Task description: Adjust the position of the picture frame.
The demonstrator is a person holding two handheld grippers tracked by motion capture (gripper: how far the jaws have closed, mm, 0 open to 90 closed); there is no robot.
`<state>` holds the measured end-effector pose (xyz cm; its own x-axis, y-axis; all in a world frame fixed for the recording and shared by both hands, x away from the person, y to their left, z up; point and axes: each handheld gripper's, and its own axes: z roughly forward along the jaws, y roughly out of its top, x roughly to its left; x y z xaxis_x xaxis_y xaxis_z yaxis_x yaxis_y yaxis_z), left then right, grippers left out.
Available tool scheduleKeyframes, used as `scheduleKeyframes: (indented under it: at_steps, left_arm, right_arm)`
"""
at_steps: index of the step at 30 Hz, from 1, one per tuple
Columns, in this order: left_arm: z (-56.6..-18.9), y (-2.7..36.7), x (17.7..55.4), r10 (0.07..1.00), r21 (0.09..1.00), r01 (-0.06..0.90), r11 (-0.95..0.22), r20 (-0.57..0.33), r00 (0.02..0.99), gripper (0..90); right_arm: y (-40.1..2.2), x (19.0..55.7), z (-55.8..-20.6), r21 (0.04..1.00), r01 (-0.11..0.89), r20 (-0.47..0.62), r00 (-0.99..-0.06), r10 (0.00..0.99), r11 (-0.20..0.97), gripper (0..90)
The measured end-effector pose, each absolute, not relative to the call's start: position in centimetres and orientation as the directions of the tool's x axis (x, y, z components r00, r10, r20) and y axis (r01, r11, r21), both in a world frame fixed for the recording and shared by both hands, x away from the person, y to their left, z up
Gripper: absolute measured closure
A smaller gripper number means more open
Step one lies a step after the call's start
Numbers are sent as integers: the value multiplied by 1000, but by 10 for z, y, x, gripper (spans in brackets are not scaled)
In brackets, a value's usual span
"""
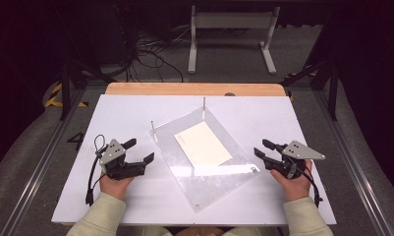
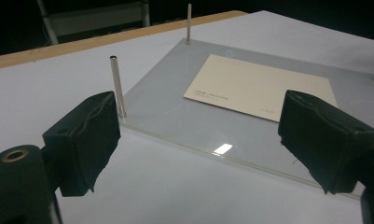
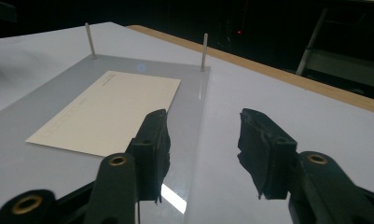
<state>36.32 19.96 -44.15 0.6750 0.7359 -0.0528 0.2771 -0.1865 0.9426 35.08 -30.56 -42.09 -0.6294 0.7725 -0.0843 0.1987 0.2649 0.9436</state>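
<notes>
High view: cream card on clear plate at frame centre, left gripper lower left, jaws wide and empty, right gripper lower right, jaws partly open, empty; left gripper view: card upper right, metal pin left; right gripper view: card at left, plate edge between the jaws.

A lab-style recording bay: white table, floor cables, hazard-striped tape, metal frame rails.

A cream card lies on a clear acrylic plate with silver pins, over a white bench edged in pale wood.
</notes>
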Motion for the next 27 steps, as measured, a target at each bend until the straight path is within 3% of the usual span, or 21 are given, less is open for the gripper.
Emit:
scheduleKeyframes:
  at_steps: [10, 18, 27]
  left_arm:
    - [-437, 189, 355, 704, 935, 259, -241, -15, 710, 155]
    - [-435, 179, 349, 668, 918, 271, -291, -8, 744, 203]
    - [-437, 181, 351, 679, 907, 305, -289, -31, 734, 216]
  right_arm:
    - [-307, 348, -419, 931, 253, -44, -634, 772, 262, 528]
    - [-307, 343, -418, 889, 331, -33, -643, 765, 316, 624]
    - [-301, 343, -434, 806, 432, -15, -667, 745, 404, 643]
